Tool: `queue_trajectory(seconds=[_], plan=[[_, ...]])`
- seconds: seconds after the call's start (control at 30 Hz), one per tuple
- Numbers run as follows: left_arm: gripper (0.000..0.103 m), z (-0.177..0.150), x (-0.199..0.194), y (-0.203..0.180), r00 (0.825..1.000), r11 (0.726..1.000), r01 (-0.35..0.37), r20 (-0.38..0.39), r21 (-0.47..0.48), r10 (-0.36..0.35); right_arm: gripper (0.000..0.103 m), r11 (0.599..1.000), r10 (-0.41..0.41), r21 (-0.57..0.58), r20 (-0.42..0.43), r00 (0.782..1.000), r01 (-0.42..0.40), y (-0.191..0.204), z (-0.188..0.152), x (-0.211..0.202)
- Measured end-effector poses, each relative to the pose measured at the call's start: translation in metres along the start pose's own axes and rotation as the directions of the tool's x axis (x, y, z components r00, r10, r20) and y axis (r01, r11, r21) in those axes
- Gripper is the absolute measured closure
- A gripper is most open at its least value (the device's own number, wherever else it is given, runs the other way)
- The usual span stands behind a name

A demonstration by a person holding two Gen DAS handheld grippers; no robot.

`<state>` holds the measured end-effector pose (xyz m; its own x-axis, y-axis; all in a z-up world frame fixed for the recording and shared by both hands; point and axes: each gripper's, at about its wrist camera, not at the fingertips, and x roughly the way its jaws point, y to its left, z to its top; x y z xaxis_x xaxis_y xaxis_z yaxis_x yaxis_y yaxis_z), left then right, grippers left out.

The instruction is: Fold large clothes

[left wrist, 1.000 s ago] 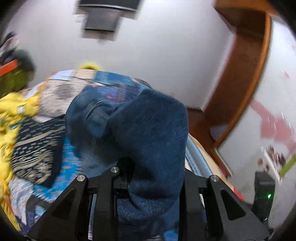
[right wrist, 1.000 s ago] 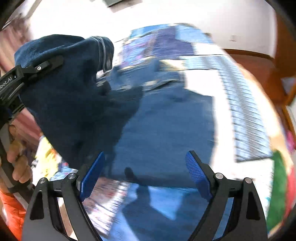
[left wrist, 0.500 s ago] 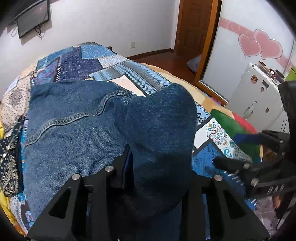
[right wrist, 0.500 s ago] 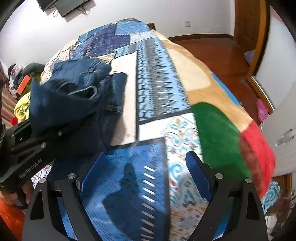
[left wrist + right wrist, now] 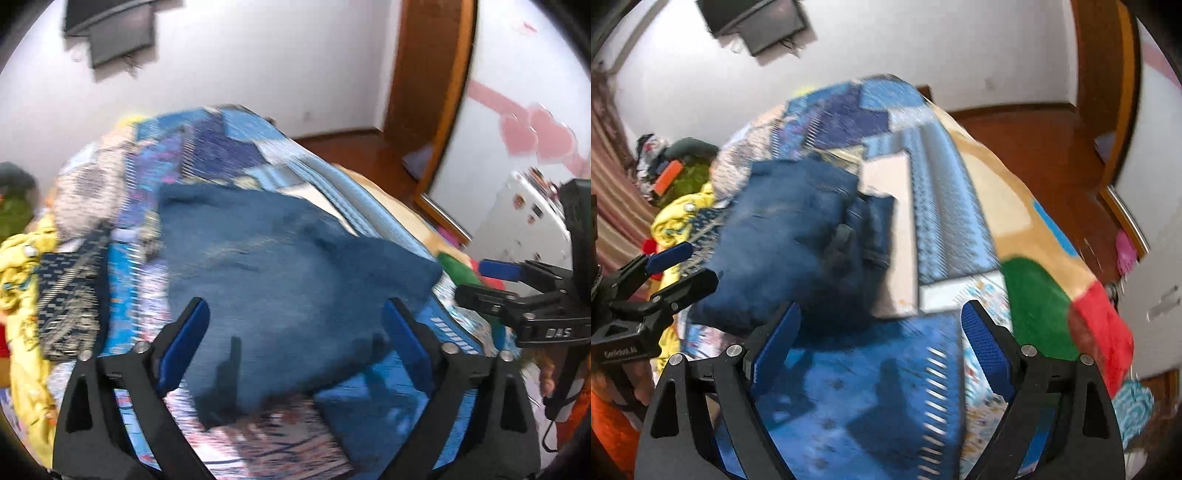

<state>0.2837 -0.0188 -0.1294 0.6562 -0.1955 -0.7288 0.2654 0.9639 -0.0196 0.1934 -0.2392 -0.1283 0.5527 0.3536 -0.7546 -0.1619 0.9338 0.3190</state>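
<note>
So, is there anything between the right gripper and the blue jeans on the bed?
Nothing visible. The right gripper, fingers open, looks over bare patchwork blanket straight to the jeans. The left gripper hangs beside them, out of the way.

Home bedroom. Bed [image 5: 1008, 206] under a patchwork blanket [image 5: 229, 155], clothes pile [image 5: 679, 210] at its far side. TV [image 5: 110, 33] mounted on a white wall [image 5: 886, 48], wood floor [image 5: 1027, 133], wooden door frame [image 5: 428, 85], curtain [image 5: 609, 177] at left, pink heart stickers [image 5: 532, 133] on a white cabinet.
</note>
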Motion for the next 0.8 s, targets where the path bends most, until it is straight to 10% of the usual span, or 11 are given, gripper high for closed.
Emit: queue_trajectory(seconds=[0.33, 0.8], plan=[[0.002, -0.033, 0.012, 0.071, 0.983, 0.979, -0.173, -0.079, -0.111, 0.165, 0.016, 0.993, 0.053, -0.104, -0.045, 0.998, -0.058, 0.053, 0.019, 0.038], [0.001, -0.061, 0.024, 0.086, 0.989, 0.994, -0.044, -0.142, -0.104, 0.029, 0.010, 0.994, -0.067, -0.097, -0.118, 0.991, 0.055, -0.002, 0.005, 0.046]])
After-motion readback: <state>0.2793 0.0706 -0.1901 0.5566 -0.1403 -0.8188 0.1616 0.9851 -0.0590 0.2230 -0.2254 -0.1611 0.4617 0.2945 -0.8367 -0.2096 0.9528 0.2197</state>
